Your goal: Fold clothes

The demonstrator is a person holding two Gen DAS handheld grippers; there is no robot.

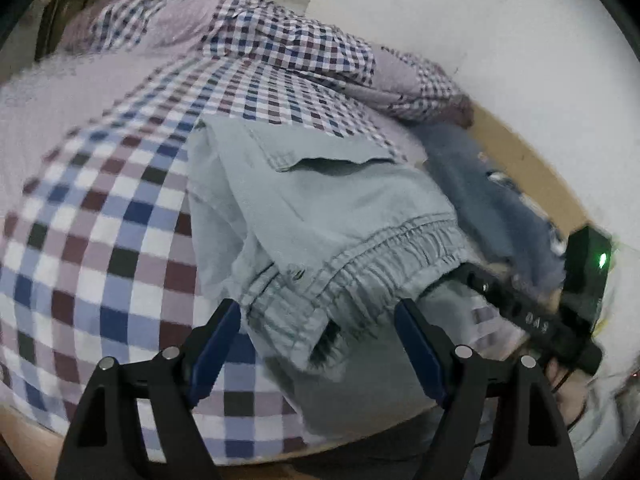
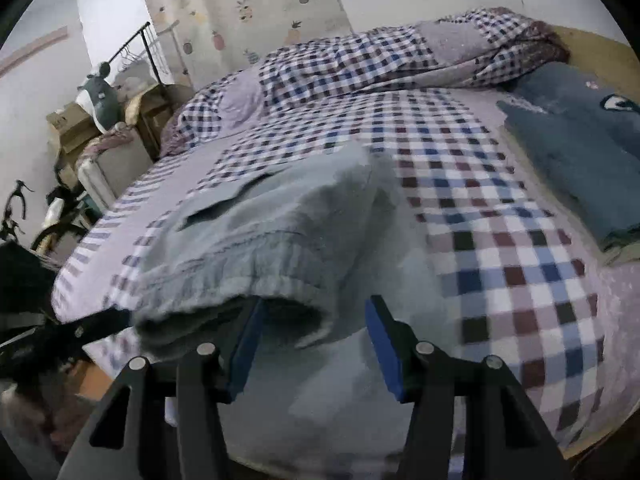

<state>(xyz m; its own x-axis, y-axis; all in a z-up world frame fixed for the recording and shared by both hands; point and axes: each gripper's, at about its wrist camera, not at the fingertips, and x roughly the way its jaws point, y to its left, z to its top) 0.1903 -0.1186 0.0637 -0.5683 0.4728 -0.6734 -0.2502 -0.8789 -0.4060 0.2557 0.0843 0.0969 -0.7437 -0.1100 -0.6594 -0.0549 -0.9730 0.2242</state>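
Observation:
Pale grey-green trousers [image 1: 320,216] with an elastic waistband and a flapped pocket lie folded on the checked bed sheet [image 1: 100,220]. My left gripper [image 1: 318,316] is open, its blue pads either side of the waistband's near corner, not clamped on it. In the right wrist view the same trousers [image 2: 272,224] sit just ahead. My right gripper [image 2: 316,314] is open too, with the waistband's edge lying between its fingers. The right gripper's black body [image 1: 536,316] shows at the trousers' right side, and the left gripper's body [image 2: 80,332] shows at far left.
A folded blue-grey garment [image 2: 580,152] lies on the bed's right side by a wooden headboard [image 1: 532,168]. A crumpled checked quilt [image 2: 360,60] fills the far end. Beyond the bed's left edge stand boxes, a plush toy [image 2: 100,96] and a clothes rack.

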